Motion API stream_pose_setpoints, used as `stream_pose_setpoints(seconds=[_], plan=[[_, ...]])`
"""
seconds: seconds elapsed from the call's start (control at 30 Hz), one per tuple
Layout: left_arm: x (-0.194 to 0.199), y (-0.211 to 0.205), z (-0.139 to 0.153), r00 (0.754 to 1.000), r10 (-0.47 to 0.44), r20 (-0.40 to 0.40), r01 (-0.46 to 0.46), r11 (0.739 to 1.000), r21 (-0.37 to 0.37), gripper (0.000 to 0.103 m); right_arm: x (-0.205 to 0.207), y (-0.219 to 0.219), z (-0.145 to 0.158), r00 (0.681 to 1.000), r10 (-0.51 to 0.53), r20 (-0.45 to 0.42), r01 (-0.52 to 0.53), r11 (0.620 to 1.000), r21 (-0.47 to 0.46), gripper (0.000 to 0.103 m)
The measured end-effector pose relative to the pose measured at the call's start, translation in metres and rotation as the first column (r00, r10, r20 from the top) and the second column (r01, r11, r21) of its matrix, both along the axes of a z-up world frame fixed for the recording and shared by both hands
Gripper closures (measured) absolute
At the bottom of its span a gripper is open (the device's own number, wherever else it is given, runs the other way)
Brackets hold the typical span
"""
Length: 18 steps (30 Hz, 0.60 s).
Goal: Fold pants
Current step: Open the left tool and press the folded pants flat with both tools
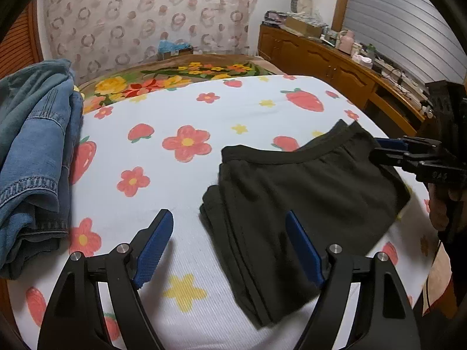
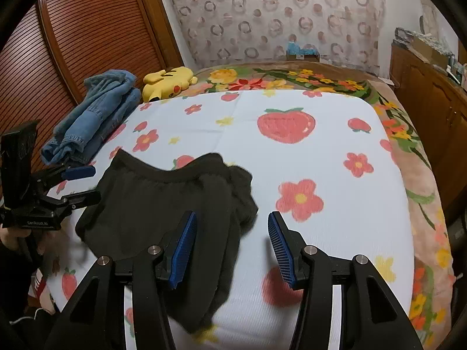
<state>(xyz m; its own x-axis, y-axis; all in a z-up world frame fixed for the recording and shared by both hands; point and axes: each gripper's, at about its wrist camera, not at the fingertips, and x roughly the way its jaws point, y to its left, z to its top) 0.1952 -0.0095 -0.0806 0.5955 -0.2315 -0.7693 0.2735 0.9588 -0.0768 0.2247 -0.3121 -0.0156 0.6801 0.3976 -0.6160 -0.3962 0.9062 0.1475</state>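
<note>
The black pants [image 1: 294,192] lie folded into a compact stack on the flowered sheet [image 1: 181,110], waistband on the far side. They also show in the right wrist view [image 2: 163,204]. My left gripper [image 1: 229,224] is open and empty just above the pants' near left edge; it also shows in the right wrist view [image 2: 87,183]. My right gripper [image 2: 232,224] is open and empty over the pants' right edge; it shows in the left wrist view [image 1: 385,148] beside the waistband.
A stack of folded blue denim [image 1: 35,151] lies at the sheet's left edge, also in the right wrist view [image 2: 96,113]. A yellow plush toy [image 2: 169,81] lies behind it. A wooden cabinet [image 1: 335,67] with clutter runs along the right.
</note>
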Motion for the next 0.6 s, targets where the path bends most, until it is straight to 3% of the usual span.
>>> stream_pose_setpoints(seconds=[0.37,0.6], plan=[[0.012,-0.003,-0.014,0.998,0.015,-0.053,-0.015,1.000,-0.003,0.023,0.015,0.004,-0.007,1.000,0.006,-0.013,-0.006,1.000,-0.004,0.050],[0.011,-0.006,-0.016,0.999,0.018,-0.028,-0.018,1.000,0.023,0.023,0.017,0.007,-0.005,1.000,0.018,-0.017,-0.018,1.000,-0.019,0.049]])
